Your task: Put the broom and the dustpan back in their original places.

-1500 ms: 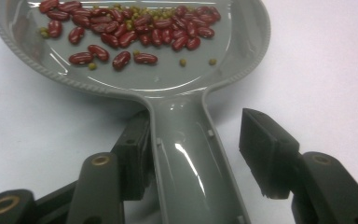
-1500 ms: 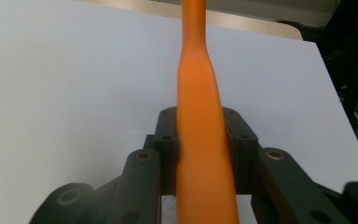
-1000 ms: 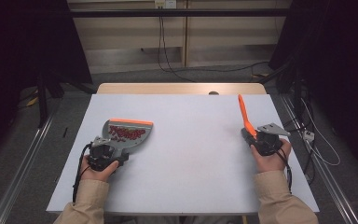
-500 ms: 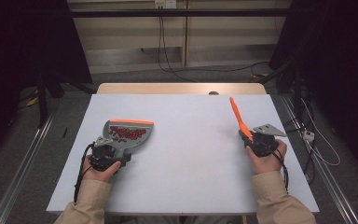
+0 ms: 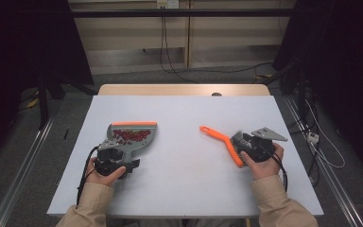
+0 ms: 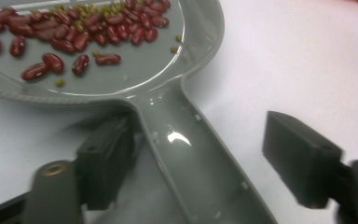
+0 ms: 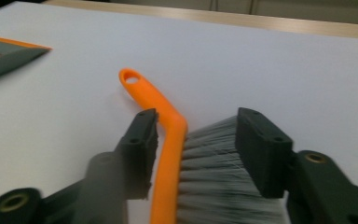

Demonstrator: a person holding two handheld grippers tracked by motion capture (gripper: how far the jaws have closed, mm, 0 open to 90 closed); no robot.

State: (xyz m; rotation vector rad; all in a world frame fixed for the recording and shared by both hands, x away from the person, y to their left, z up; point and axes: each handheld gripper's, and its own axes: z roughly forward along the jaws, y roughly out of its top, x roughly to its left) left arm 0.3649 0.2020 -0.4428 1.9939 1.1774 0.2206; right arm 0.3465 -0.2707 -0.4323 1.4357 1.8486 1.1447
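A grey dustpan (image 5: 133, 142) with an orange front lip lies flat on the white table (image 5: 184, 118) at the left, holding several red beans (image 6: 70, 37) and small green ones. My left gripper (image 5: 117, 155) straddles the dustpan's handle (image 6: 191, 158). It is open: one jaw touches the handle and the other stands well off it. On the right, an orange brush (image 5: 220, 137) with grey bristles (image 7: 214, 154) lies low over the table, its handle pointing left. My right gripper (image 7: 196, 149) is shut on the brush head, one jaw on the orange spine and one on the bristle tips.
A wide bare stretch of white tabletop lies between the dustpan and the brush. The table's wooden far edge (image 5: 184, 90) runs along the back. Cables lie on the floor beyond it and beside the right edge.
My right gripper has swung the brush down from upright until its handle points left over the table, and it has moved slightly inward. The dustpan has stayed in place.
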